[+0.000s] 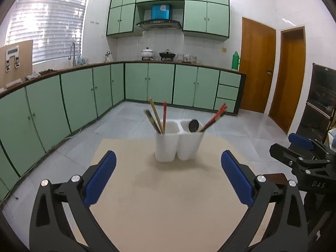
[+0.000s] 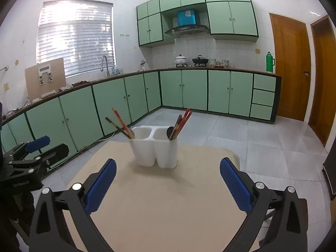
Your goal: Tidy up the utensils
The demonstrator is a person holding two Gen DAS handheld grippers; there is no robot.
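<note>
Item: white two-cup holder, standing upright on the tan desk, toward its far edge, the two cups joined side by side.

Contents, left cup: several chopsticks, one red, leaning left and back. Contents, right cup: a red and dark bundle of chopsticks leaning right, plus one dark round-headed utensil, probably a spoon or ladle; type could not be told.

Left claw: blue pads spread wide apart, nothing between them, hovering over the near desk, well short of the holder.

Right claw: likewise spread apart and empty, pointed at the holder from the other side.

Loose utensils on the desk: none seen.

Condition: sorting appeared finished or nearly so.

Risks noted: the holder was tall, light-looking and loaded with long, outward-leaning sticks; a pad brushing a stick tip would likely lever the holder over or toward the far edge. Pinching one thin stick out of a bundle would likely drag its neighbours along.
</note>
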